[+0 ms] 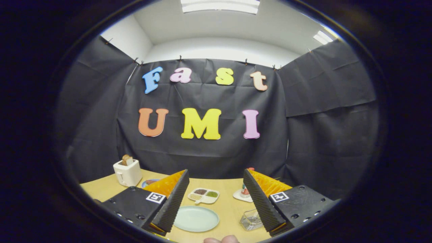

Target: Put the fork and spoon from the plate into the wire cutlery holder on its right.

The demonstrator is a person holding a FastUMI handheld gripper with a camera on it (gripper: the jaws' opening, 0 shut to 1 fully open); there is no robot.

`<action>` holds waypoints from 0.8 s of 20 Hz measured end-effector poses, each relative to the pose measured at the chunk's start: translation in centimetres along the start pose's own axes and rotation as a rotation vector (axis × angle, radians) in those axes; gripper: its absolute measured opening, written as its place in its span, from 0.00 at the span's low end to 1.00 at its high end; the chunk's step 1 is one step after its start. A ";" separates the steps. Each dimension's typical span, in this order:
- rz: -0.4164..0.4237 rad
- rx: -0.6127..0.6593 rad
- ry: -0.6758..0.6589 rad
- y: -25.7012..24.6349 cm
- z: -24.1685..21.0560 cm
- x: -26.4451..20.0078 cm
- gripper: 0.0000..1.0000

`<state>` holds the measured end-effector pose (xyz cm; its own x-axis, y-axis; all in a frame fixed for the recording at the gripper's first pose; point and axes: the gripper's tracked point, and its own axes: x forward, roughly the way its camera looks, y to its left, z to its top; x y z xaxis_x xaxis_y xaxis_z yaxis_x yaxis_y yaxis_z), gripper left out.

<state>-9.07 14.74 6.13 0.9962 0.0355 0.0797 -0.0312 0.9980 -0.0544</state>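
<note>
Fingers of the gripper (216, 202) stand wide apart with nothing held between them, raised above a pale wooden table (229, 209). Black cloth walls close the booth on three sides, with white wall and ceiling lights above. One white toaster (127, 172) with one slice of bread in it stands far to the left. One pale green plate (196, 218) lies between the fingers, close in; I can make out no fork or spoon on it. One divided dish (203, 195) with three fillings sits just beyond it. One clear holder (251, 220), its make hard to tell, sits right of the plate, partly behind the right finger. Fingertips of a person (221, 240) show at the near edge.
</note>
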 end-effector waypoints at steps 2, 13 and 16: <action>0.005 0.019 0.007 0.0 0.2 0.0 0.96; -0.023 0.079 0.059 -2.1 -1.2 0.4 0.96; -0.023 0.090 0.060 -2.2 -1.2 0.3 0.96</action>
<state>-8.65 12.48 5.11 0.9997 0.0121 0.0199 -0.0129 0.9992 0.0366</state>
